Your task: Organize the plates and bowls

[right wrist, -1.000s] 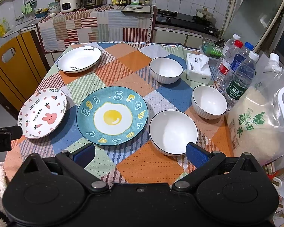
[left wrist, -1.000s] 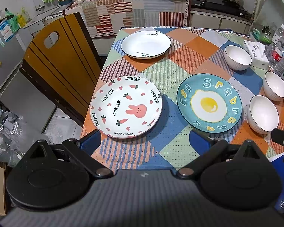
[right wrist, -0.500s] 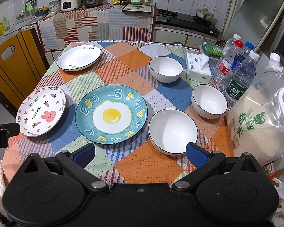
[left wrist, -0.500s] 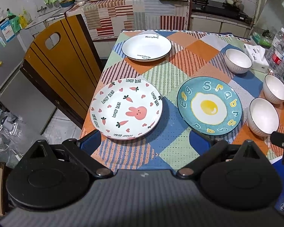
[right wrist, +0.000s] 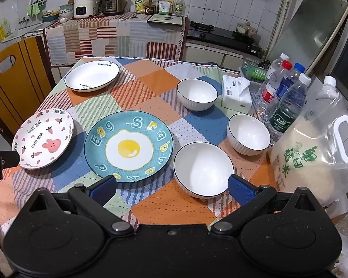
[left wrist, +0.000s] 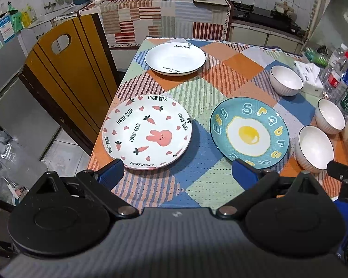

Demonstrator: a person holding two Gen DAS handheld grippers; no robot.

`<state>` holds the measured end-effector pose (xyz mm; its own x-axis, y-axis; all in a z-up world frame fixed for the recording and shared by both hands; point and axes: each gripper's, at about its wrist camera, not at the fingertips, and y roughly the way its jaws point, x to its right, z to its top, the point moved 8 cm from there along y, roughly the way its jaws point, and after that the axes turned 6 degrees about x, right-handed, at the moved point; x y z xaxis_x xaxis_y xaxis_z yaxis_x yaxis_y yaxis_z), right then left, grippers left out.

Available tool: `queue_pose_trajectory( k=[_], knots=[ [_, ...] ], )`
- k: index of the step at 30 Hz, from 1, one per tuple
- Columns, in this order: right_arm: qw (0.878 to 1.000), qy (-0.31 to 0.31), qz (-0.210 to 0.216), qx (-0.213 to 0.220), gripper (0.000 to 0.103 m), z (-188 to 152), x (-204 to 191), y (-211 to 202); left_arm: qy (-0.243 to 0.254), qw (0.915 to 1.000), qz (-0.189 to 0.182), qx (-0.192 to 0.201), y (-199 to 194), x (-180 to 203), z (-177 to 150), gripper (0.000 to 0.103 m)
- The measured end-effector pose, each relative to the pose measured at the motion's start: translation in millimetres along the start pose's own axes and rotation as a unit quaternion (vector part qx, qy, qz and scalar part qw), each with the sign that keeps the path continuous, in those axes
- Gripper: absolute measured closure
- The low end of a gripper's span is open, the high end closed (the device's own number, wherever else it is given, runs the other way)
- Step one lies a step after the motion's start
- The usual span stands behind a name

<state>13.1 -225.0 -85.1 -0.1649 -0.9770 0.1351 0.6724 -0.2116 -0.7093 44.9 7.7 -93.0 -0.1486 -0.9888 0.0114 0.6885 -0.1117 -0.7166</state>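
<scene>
Three plates lie on the patchwork tablecloth: a bunny plate [left wrist: 148, 132] [right wrist: 44, 139], a blue egg plate [left wrist: 249, 133] [right wrist: 128, 147] and a plain white plate [left wrist: 175, 58] [right wrist: 92, 76] at the far left. Three white bowls stand at the right: near [right wrist: 203, 169] [left wrist: 315, 147], middle [right wrist: 248, 133] [left wrist: 331, 116], far [right wrist: 196, 94] [left wrist: 286, 80]. My left gripper [left wrist: 177, 173] is open and empty, just before the bunny plate's near rim. My right gripper [right wrist: 171, 188] is open and empty, its fingers flanking the near bowl's front.
A rice bag [right wrist: 313, 159], water bottles [right wrist: 287, 106] and a tissue box [right wrist: 236, 95] crowd the table's right edge. A wooden chair [left wrist: 65, 74] stands at the table's left side. A counter with appliances [right wrist: 111, 2] runs behind.
Both grippers have moved slightly forward toward the table; plates and bowls appear a little nearer. Nothing on the table has moved.
</scene>
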Motion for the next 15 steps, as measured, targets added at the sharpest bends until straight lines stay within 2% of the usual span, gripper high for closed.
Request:
queue_pose_trajectory(
  k=[9, 15],
  knots=[
    [1.000, 0.006, 0.010, 0.011, 0.000, -2.7, 0.9, 1.4, 0.022, 0.9995, 0.006, 0.023, -0.3, 3.7, -1.1, 0.002],
    [0.999, 0.009, 0.024, 0.020, 0.000, -3.0, -0.9, 0.2, 0.014, 0.9996, -0.003, 0.026, 0.0, 4.8, -0.6, 0.002]
  ],
)
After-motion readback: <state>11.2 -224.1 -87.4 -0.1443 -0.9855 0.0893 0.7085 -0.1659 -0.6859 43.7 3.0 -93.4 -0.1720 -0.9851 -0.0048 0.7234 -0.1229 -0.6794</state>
